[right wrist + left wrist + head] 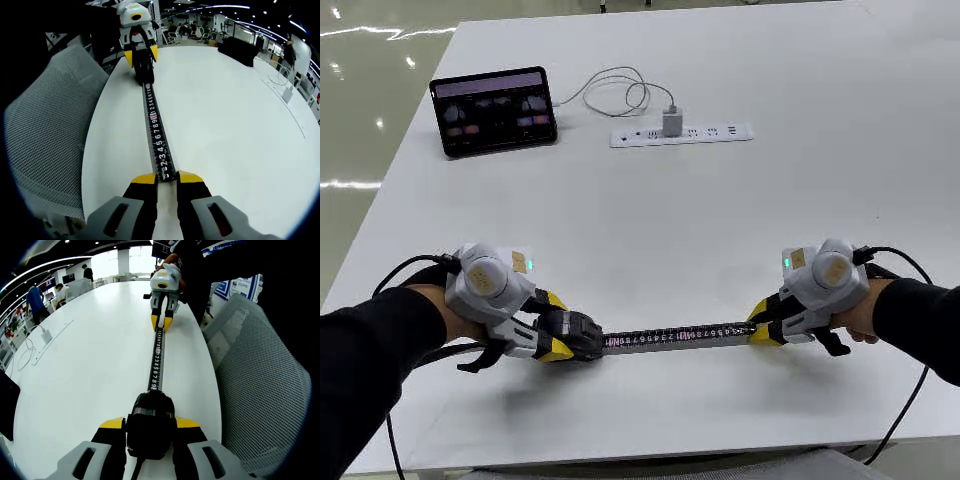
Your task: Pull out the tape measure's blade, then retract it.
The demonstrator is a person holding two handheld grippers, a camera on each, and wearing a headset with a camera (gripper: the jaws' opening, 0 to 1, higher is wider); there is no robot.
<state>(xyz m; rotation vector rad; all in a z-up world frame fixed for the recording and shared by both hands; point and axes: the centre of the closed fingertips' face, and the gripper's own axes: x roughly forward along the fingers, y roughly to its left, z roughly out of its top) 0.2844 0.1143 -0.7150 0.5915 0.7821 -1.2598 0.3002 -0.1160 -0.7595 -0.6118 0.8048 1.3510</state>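
Between left tongs, right tongs: tape

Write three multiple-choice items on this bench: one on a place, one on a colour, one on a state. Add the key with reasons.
1. Where does the tablet lie on the table?
A) on the far side, left of the power strip
B) at the near edge
C) on the chair

2. What colour is the tape measure's case?
A) white
B) black
C) red

3. How is the blade?
A) fully retracted
B) coiled in a heap
C) pulled out straight between the left gripper and the right gripper

Key:
1 A, since the head view shows the tablet far back, left of the power strip.
2 B, since the case between the jaws in the left gripper view is black.
3 C, since the numbered blade runs flat along the table from the case to the right gripper's jaws.
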